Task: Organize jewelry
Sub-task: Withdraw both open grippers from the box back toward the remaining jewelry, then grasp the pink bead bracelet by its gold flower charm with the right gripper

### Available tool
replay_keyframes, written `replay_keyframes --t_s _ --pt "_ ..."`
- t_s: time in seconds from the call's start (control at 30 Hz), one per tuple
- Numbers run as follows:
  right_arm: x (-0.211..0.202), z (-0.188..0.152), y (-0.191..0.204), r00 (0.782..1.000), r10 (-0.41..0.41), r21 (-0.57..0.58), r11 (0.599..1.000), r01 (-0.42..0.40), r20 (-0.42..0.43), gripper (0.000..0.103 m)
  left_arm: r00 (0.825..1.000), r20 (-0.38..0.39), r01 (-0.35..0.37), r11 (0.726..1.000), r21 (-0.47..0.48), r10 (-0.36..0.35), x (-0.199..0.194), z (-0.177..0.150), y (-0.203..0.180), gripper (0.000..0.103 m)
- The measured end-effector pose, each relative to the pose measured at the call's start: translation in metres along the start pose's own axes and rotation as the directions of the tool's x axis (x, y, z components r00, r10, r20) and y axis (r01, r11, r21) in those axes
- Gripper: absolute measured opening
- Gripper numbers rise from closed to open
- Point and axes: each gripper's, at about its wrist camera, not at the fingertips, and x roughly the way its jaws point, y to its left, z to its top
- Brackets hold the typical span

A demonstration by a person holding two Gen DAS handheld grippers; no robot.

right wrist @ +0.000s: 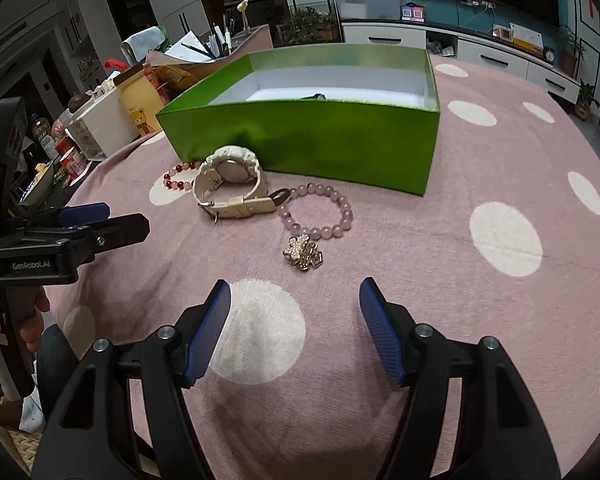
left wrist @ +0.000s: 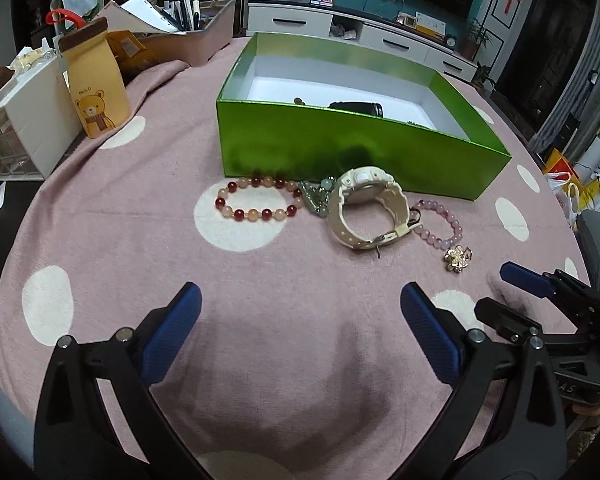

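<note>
A green box (left wrist: 352, 148) (right wrist: 300, 136) stands open on the pink dotted cloth, with a black watch (left wrist: 356, 107) and small pieces inside. In front of it lie a red-and-peach bead bracelet (left wrist: 256, 198) (right wrist: 177, 178), a green jade piece (left wrist: 316, 196), a cream watch (left wrist: 366, 210) (right wrist: 230, 184), a lilac bead bracelet (left wrist: 446, 226) (right wrist: 320, 212) and a gold flower brooch (left wrist: 457, 259) (right wrist: 303, 254). My left gripper (left wrist: 300, 300) is open and empty, short of the jewelry. My right gripper (right wrist: 295, 292) is open and empty, just before the brooch.
At the left stand a bear-print paper bag (left wrist: 94, 88) (right wrist: 140, 108), a white drawer unit (left wrist: 24, 120) and a pink organizer with pens (left wrist: 188, 36). The right gripper shows in the left wrist view (left wrist: 532, 292), the left gripper in the right wrist view (right wrist: 80, 228).
</note>
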Motion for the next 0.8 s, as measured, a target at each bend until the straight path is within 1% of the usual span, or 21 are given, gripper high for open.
replay_keyframes --t_s 0.23,0.3,0.37,0.5,0.7,0.73,0.8 --pt "0.01 -0.001 0.0 1.0 0.005 -0.002 1.0 -0.005 -0.017 0.067 1.0 -0.009 0.004 1.0 -0.007 -0.004 0.005 0.0 0.001 0.101" --pt "0.014 0.0 0.001 1.0 0.006 -0.006 1.0 -0.006 -0.019 0.066 1.0 -0.011 0.005 1.0 -0.008 -0.005 0.007 0.0 0.002 0.101" --pt "0.018 0.001 0.002 1.0 0.005 -0.017 1.0 -0.006 -0.017 0.057 1.0 -0.011 0.008 1.0 -0.009 -0.008 0.008 0.0 0.002 0.101" --pt "0.024 0.007 0.004 1.0 -0.001 -0.037 0.999 0.0 -0.01 0.05 1.0 -0.011 0.009 1.0 -0.011 -0.009 0.009 0.001 0.003 0.101" --pt "0.031 0.014 0.006 1.0 -0.012 -0.059 0.998 0.012 0.006 0.035 1.0 -0.01 0.013 1.0 -0.01 -0.013 0.01 0.002 0.003 0.101" --pt "0.032 0.015 0.006 1.0 -0.013 -0.064 0.998 0.013 0.007 0.026 1.0 -0.01 0.013 1.0 -0.009 -0.013 0.011 0.002 0.003 0.101" --pt "0.033 0.016 0.006 1.0 -0.017 -0.074 0.997 0.018 0.011 0.023 1.0 -0.011 0.017 1.0 -0.012 -0.017 0.013 0.003 0.002 0.101"
